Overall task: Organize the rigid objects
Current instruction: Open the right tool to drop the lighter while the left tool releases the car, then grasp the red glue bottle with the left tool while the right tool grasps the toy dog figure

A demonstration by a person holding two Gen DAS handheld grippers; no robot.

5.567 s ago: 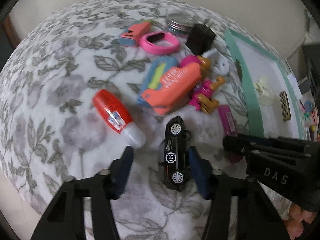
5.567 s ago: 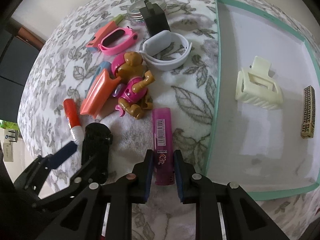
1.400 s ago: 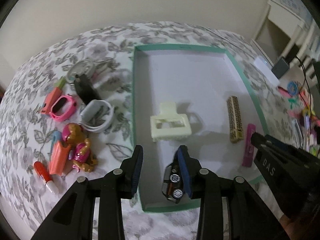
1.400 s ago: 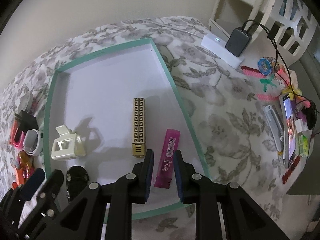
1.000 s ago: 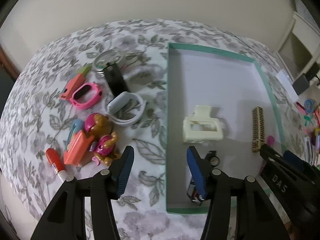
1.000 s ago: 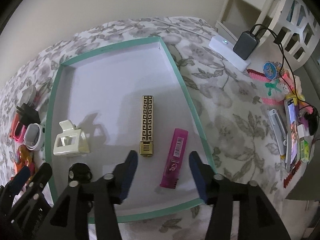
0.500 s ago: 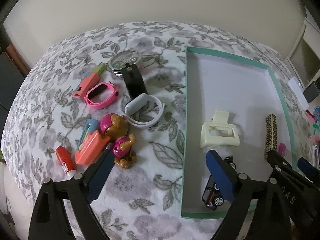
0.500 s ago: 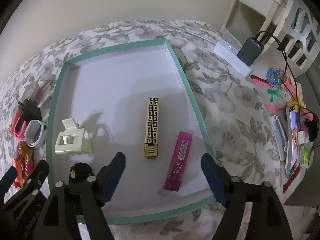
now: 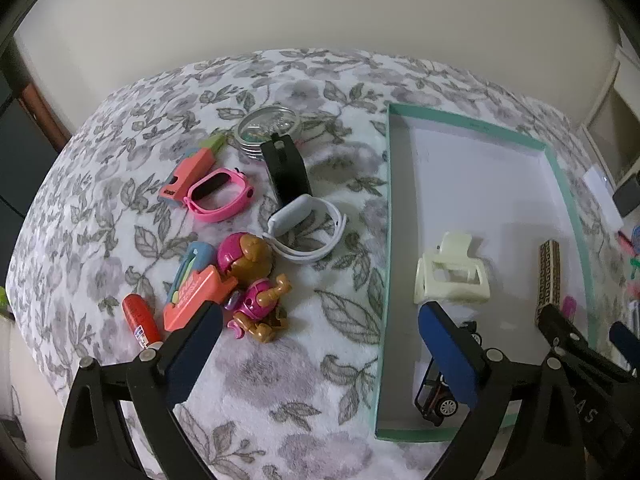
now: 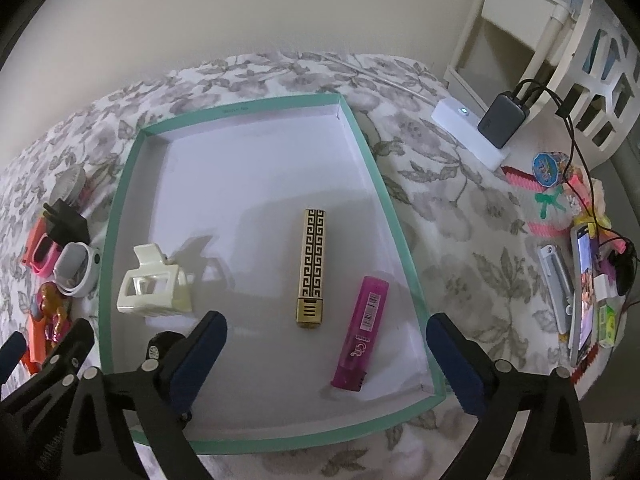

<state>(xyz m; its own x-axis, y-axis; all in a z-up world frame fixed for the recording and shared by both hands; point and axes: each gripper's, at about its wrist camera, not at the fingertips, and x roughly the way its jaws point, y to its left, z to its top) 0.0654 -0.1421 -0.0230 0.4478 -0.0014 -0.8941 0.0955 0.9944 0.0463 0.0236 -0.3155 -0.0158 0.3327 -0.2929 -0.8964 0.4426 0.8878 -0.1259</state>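
Over the near end of the teal tray (image 10: 120, 216), your left claw (image 9: 316, 344) and right claw (image 10: 326, 356) have just been opening and both stand wide, nothing between their pads. In the tray lie the black toy car (image 9: 438, 400), pink lighter (image 10: 360, 340), gold-patterned case (image 10: 314, 268) and cream hair clip (image 10: 154, 288). Left on the floral bed cover (image 9: 300, 380): pink watch (image 9: 220, 196), white watch (image 9: 306, 226), dog figure (image 9: 256, 288), red tube (image 9: 138, 320) and more. No label reads clearly.
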